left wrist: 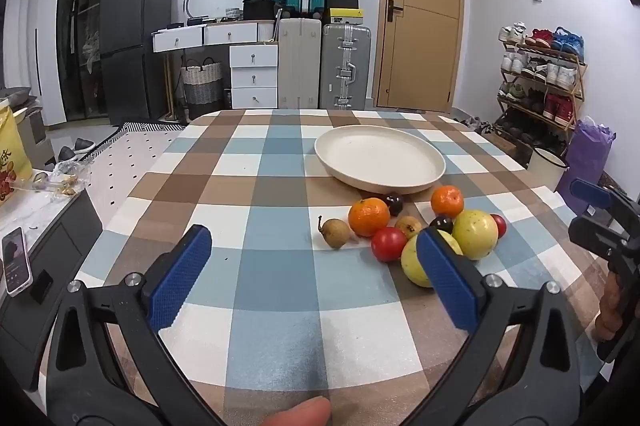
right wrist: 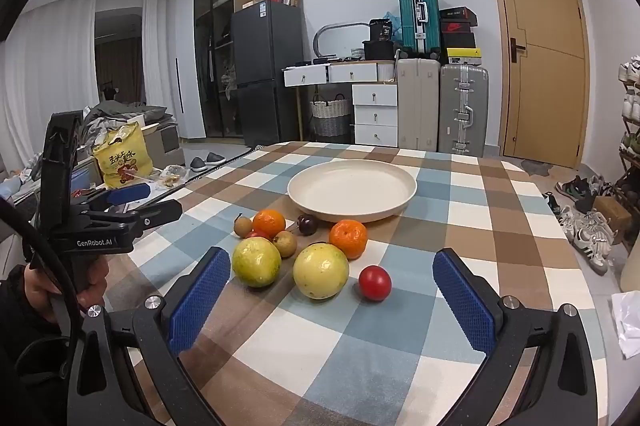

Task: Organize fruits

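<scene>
1. The left gripper [left wrist: 312, 266] hovered low over the checked bench [left wrist: 256, 290], left of the fruit pile, its jaws spread wide and holding nothing.
2. A small brown fruit [left wrist: 335, 233] with a stem lay at the pile's left edge, just in front of the cream plate [left wrist: 379, 159].
3. Beside it sat an orange [left wrist: 368, 217], touching a red tomato [left wrist: 388, 244]; a dark plum [left wrist: 394, 203] rested against the plate's near rim.
4. Two yellow-green guavas [right wrist: 256, 261] [right wrist: 321, 271] lay nearest the right wrist camera, well in front of the plate, with a second orange [right wrist: 348, 239] just behind the right one.
5. A second red tomato [right wrist: 375, 283] lay alone, just right of the guavas.
6. The right gripper [right wrist: 332, 302] hung before the pile, jaws wide apart and empty.
7. The plate held no fruit.
</scene>
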